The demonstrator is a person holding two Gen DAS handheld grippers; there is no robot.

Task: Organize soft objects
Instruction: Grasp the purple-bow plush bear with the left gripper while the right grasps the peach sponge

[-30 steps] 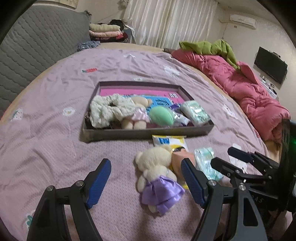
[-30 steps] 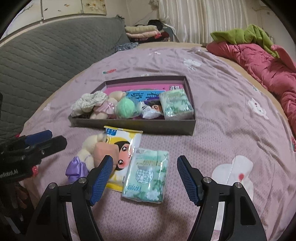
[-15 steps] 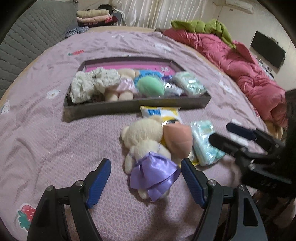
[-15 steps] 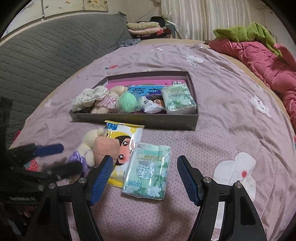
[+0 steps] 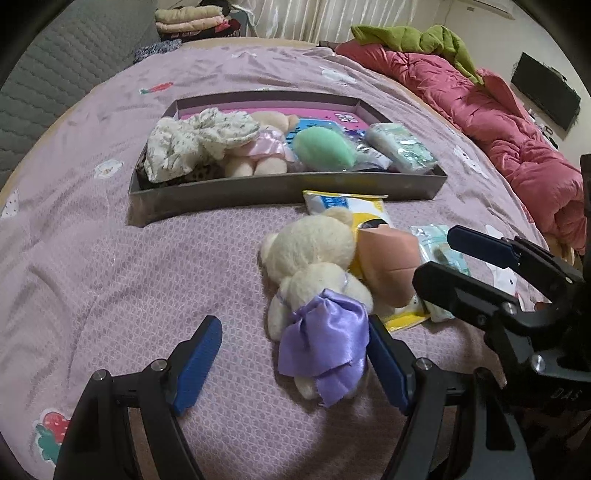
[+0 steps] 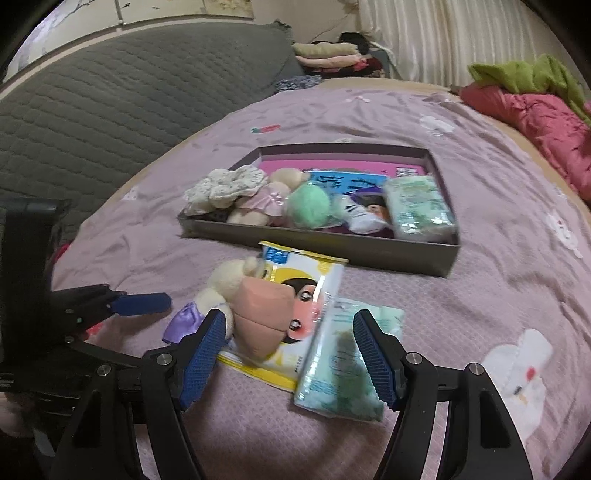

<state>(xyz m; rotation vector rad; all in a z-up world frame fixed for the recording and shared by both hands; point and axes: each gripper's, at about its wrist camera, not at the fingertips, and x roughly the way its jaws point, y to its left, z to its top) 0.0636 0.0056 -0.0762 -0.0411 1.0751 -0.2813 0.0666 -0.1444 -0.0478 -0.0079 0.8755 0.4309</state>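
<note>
A cream teddy bear in a purple satin dress (image 5: pixel 317 280) lies on the bed in front of a grey tray (image 5: pixel 280 188). A peach sponge (image 5: pixel 388 262) rests on a yellow cartoon packet (image 6: pixel 295 291), beside a green tissue pack (image 6: pixel 343 358). My left gripper (image 5: pixel 291 362) is open, its right finger by the bear's dress. My right gripper (image 6: pixel 288 350) is open, low over the sponge, packet and tissue pack. The tray holds a floral cloth (image 5: pixel 195 140), a pink-dressed bear (image 5: pixel 262 155), a green sponge (image 5: pixel 321 149) and a tissue pack (image 5: pixel 402 151).
A red quilt (image 5: pixel 498 122) with a green blanket (image 5: pixel 417 40) lies along the bed's right side. A grey quilted headboard (image 6: pixel 129 96) stands at the left. Folded clothes (image 5: pixel 192 22) are stacked at the back. The right gripper shows in the left wrist view (image 5: pixel 454 262).
Both grippers have moved forward and lower toward the loose items in front of the tray. The right gripper now hangs over the sponge and packs. Both stay open.
</note>
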